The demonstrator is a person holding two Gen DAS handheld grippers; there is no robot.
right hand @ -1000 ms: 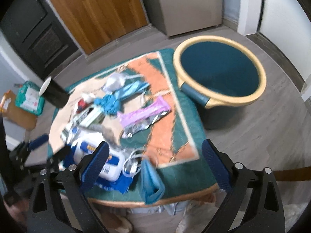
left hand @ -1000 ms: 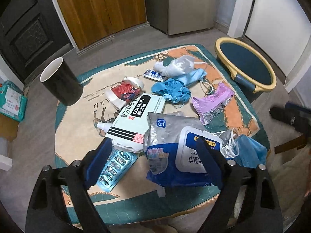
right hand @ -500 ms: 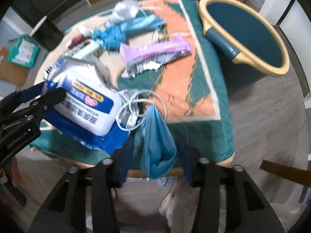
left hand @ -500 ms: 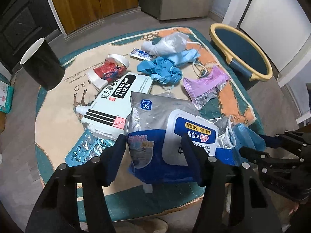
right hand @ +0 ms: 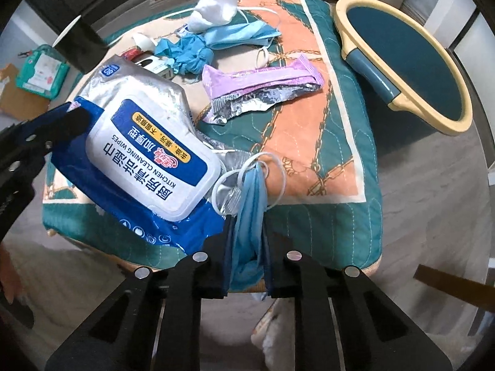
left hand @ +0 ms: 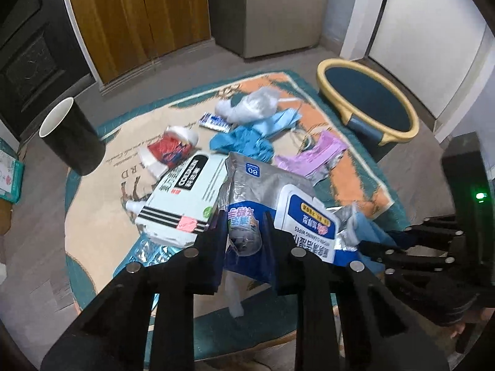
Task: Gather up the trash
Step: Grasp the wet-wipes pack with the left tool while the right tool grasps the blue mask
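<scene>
My left gripper (left hand: 243, 235) is closing its jaws on the near edge of a blue and silver wet-wipes pack (left hand: 278, 204), which is crumpled between the pads. The pack (right hand: 148, 142) lies on the round table's front; my left gripper's fingers (right hand: 62, 120) reach it from the left. My right gripper (right hand: 247, 241) points down at the table's edge, its jaws closing on a light blue face mask (right hand: 249, 213) that hangs over the edge, squeezed between the pads. A teal bin with a yellow rim (right hand: 399, 105) stands on the floor to the right.
On the quilted cloth (right hand: 309, 130) lie a purple wrapper (right hand: 263, 77), a crumpled blue glove (right hand: 185, 52), another blue mask (right hand: 238, 35), a white mask (right hand: 216, 9), a white box (left hand: 182, 198), a blister pack (left hand: 148, 250) and a red tube (left hand: 168, 151). A black cup (left hand: 72, 136) stands far left.
Both grippers went from wide open to nearly shut. The left closed on the wipes pack's edge. The right dropped to the table's edge and closed on the hanging blue mask.
</scene>
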